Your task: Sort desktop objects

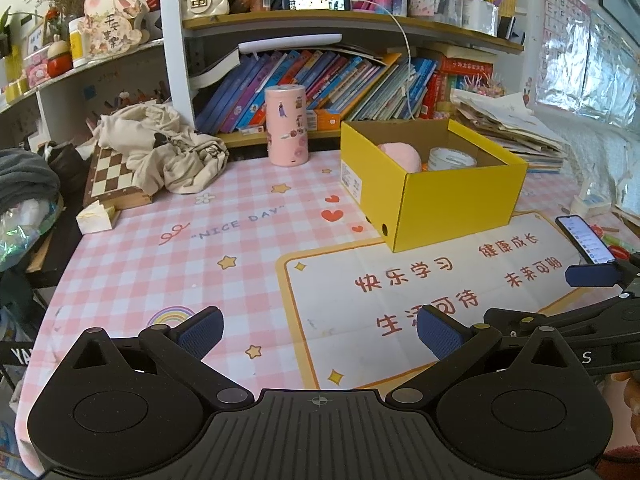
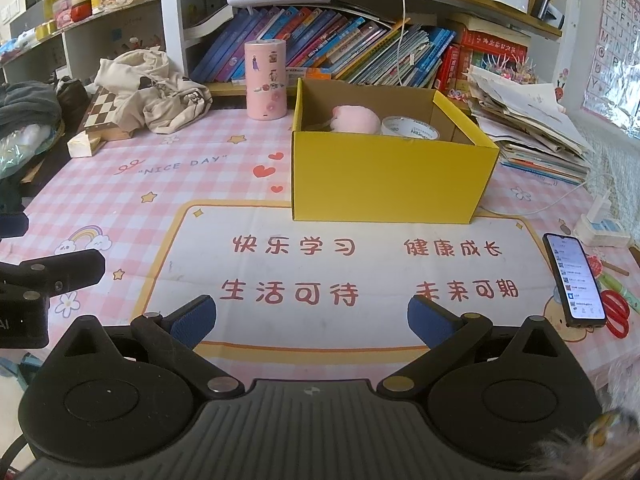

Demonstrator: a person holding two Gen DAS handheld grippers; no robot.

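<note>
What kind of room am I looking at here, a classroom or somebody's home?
Most likely a child's study desk at home. Crowded shelves of picture books stand behind it, an alphabet poster hangs on the wall, and a pink checked cartoon desk mat covers the top.

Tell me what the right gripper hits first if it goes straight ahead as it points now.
Most likely the near wall of the yellow box. The right gripper is open and empty, with only bare desk mat between it and the box, though depth is uncertain.
</note>
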